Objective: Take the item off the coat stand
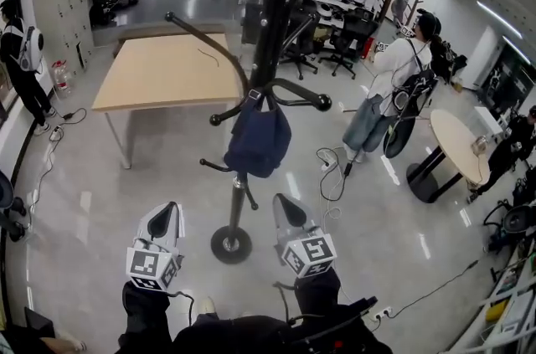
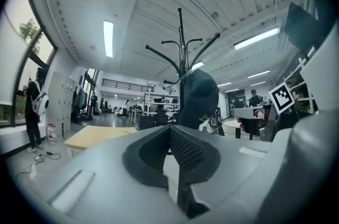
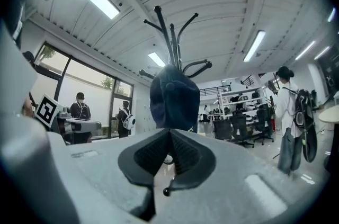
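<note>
Office floor: navy bag hangs on coat stand; left tongs, right tongs clenched empty.

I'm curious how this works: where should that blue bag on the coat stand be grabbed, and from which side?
Probably the strap at its top, approached from the near side and lifted: the blue bag hangs limp from it against the coat stand.

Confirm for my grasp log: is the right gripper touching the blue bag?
Apart. The head view shows bare floor between the right gripper and the bag.
</note>
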Demonstrator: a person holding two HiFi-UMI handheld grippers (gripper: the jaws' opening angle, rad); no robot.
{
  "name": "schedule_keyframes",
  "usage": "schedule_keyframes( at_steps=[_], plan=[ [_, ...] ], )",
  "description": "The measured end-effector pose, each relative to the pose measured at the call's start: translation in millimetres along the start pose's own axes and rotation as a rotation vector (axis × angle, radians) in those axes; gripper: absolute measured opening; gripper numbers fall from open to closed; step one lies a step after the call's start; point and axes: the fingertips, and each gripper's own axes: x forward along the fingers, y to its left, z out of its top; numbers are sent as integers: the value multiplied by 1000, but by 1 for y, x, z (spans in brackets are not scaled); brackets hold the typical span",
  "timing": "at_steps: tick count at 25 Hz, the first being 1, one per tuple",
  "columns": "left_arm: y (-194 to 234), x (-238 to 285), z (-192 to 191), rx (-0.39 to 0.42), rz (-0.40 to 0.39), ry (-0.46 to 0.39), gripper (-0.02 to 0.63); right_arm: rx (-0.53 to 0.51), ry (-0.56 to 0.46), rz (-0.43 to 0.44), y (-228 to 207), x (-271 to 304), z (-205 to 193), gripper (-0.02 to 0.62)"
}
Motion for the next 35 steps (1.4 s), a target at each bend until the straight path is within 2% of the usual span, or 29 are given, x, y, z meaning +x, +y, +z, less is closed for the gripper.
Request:
schedule_keyframes(
  at_steps=[7,16,27,29,35],
  plan=[
    [-3,28,1,-6,-101,12,3,-10,-13,-84,-6,-2,12,2],
    [4,42,-5,-8,-171,24,3,-18,-35,-132,-1,2,16,2],
    [22,44,-9,-27,-178,24,3,-17,-59,-140,6,19,26,5],
    [25,42,-8,-30,-174,20,3,-25,-60,-133,8,21,29,46],
    [31,40,-6,-32,-165,13,3,-16,-59,-121,7,29,31,75]
  ],
)
